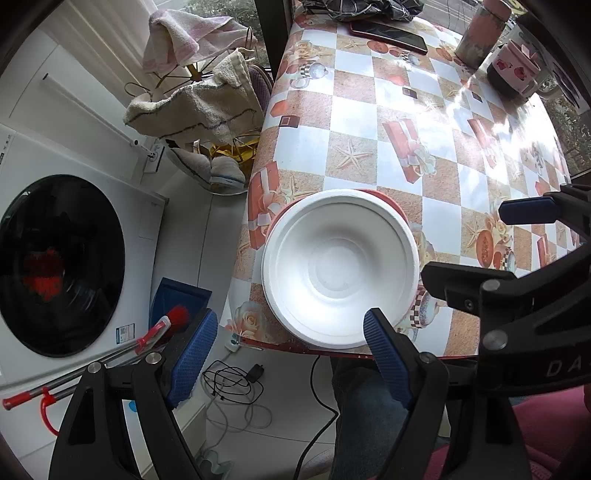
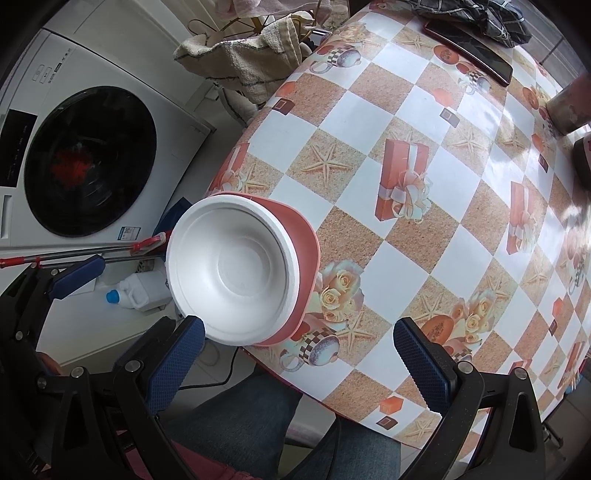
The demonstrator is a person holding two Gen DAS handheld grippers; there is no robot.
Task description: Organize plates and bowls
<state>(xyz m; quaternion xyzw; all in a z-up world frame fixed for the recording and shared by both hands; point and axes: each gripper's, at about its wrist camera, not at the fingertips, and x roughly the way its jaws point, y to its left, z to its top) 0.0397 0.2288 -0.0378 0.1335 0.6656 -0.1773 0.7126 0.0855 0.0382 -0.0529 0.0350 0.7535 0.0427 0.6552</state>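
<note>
At the left edge of both views stands a washing machine (image 1: 62, 266), with a red-handled brush (image 1: 162, 328) leaning below it and towels (image 1: 199, 107) draped on a rack beyond. Next comes the left gripper (image 1: 288, 354), its blue-padded jaws spread wide and pinching nothing; it hovers above the near corner of the table (image 1: 373, 110), one finger over the floor and the other crossing the near rim of the dishes.

Those dishes sit at the table's near left corner: one white foam bowl (image 1: 341, 271) nested in one pinkish-red plate or shallow bowl (image 2: 304, 258), of which only the rim shows. I count two pieces, stacked; whether more hide beneath I cannot tell.

Further right, the right gripper (image 2: 299, 363) also hangs open and empty, over the front edge of the table, just beside the stack and touching nothing. Past it the checked cloth runs bare to the far side, where one phone (image 1: 388, 35), one dark bundle of cloth (image 1: 369, 9), one tall tumbler (image 1: 476, 33) and one lidded mug (image 1: 513, 70) stand.

As a judgement: the stacking looks done or nearly so, since no loose plate or bowl remains in sight. What may be left is moving the stack somewhere
</note>
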